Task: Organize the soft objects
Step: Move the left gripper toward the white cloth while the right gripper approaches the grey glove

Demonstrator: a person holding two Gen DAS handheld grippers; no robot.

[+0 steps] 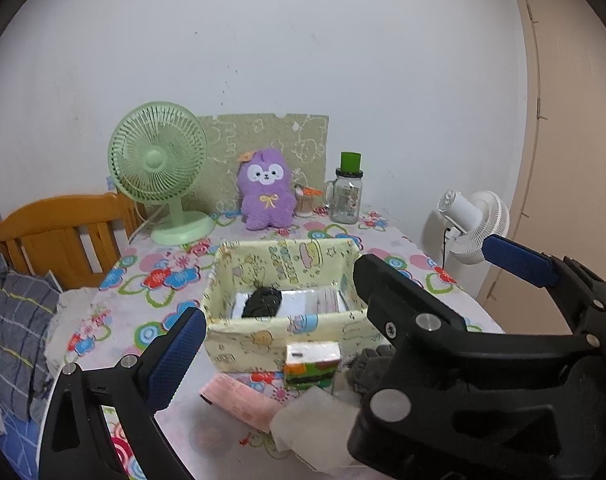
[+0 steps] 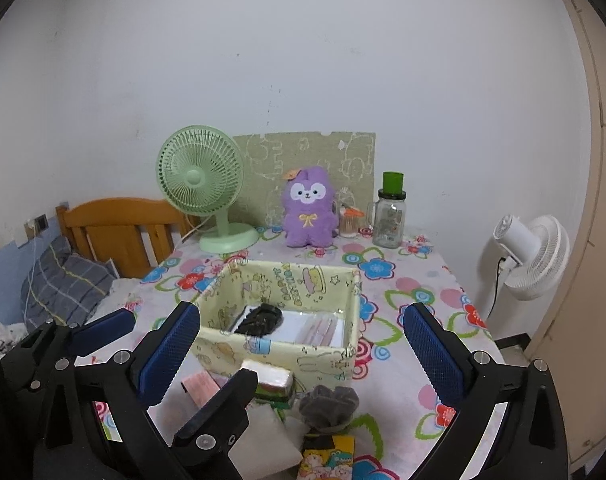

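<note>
Right wrist, storage box (image 2: 287, 344) (cartoon print, lettering unreadable)

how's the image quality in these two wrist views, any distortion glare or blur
Left wrist view: strong fisheye bending of the door frame, dark vignette corners, flat indoor light, and the close right gripper looms soft. Right wrist view: same barrel curve, a small glare on the packets inside the fabric box, and the purple plush stays fairly sharp.
</note>
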